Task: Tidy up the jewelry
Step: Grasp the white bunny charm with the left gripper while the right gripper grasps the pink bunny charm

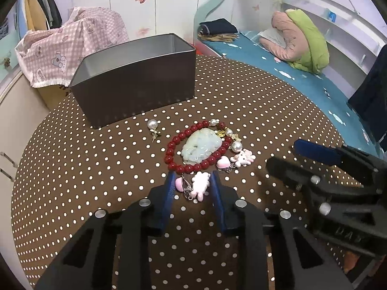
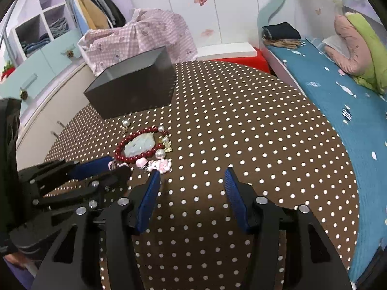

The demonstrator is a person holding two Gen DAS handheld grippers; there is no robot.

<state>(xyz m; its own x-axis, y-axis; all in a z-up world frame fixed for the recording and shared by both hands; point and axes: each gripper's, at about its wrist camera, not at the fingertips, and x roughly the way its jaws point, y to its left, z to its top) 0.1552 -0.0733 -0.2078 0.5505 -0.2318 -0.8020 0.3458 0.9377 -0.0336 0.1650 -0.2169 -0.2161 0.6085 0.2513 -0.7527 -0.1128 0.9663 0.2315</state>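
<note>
A red bead bracelet [image 1: 177, 140] lies on the dotted table around a pale green jade pendant [image 1: 202, 148]; both show in the right wrist view, bracelet [image 2: 125, 158] and pendant [image 2: 140, 145]. A pink charm keychain [image 1: 199, 186] lies between the fingers of my left gripper [image 1: 192, 183], which is open around it. A second pink charm [image 1: 243, 158] and pearls lie to the right. A pearl earring [image 1: 152, 126] lies near the open grey tin box [image 1: 135, 77]. My right gripper [image 2: 192, 176] is open and empty over bare cloth right of the jewelry.
The round table has a brown white-dotted cloth [image 1: 241, 91]. A pink checked cloth [image 1: 72, 43] covers a cabinet behind the box. A bed with a blue sheet [image 1: 278, 65] and folded quilts stands to the right.
</note>
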